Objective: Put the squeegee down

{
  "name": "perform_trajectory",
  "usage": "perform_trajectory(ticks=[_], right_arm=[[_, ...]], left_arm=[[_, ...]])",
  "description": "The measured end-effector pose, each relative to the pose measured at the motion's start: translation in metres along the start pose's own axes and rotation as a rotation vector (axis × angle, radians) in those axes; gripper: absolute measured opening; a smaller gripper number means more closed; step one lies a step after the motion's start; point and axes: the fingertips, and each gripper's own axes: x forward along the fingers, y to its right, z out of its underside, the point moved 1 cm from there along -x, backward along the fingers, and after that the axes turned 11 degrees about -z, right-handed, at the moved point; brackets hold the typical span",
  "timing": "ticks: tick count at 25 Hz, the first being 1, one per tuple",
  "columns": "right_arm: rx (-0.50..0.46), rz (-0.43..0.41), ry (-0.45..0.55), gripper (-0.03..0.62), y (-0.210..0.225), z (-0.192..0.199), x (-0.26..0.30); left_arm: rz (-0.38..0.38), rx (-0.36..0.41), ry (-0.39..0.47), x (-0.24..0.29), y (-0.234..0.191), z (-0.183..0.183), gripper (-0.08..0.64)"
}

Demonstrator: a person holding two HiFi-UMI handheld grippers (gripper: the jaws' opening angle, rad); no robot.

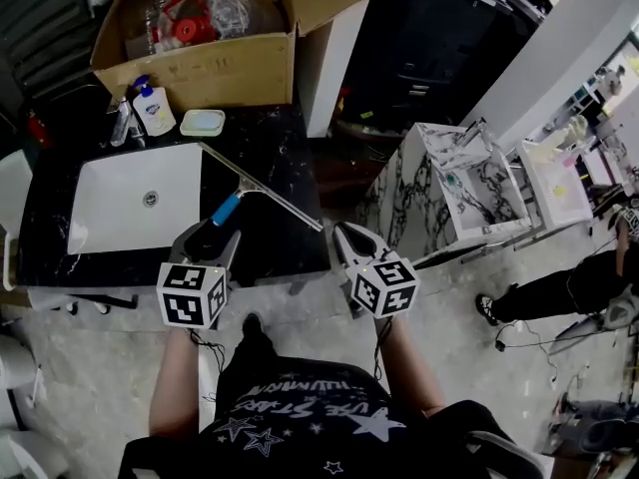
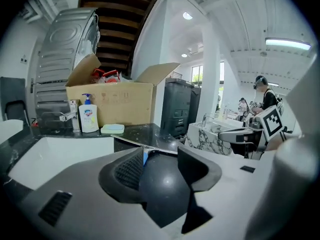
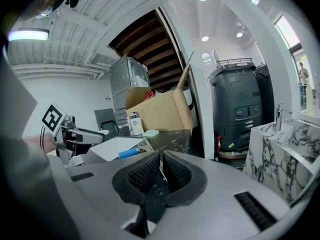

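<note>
1 squeegee [image 1: 262, 192], 1 box [image 1: 215, 68], 1 sink [image 1: 110, 203], 1 dish [image 1: 203, 122], probably.

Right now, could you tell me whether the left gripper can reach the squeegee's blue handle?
Probably yes: the left gripper stands open and empty, and the squeegee lies on the counter just ahead, blue handle toward it, nothing between.

The left gripper [image 2: 161, 159] holds its fingers [image 2: 129, 170] apart and empty, the squeegee [image 2: 129, 140] lying on the dark counter [image 2: 145, 132] beyond.
</note>
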Motion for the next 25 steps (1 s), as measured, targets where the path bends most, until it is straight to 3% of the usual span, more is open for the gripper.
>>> perform_trajectory(ticks=[12,25], right_arm=[[-0.038,-0.138,-0.03,0.054,-0.039,0.042,-0.062],[-0.066,-0.219,-0.037,0.054,-0.067,0.081,-0.165]], left_arm=[[-0.073,-0.043,0.001,-0.082,0.056,0.057,0.222],[-0.197,-0.126,0.014,-0.178,0.123,0.126,0.175]])
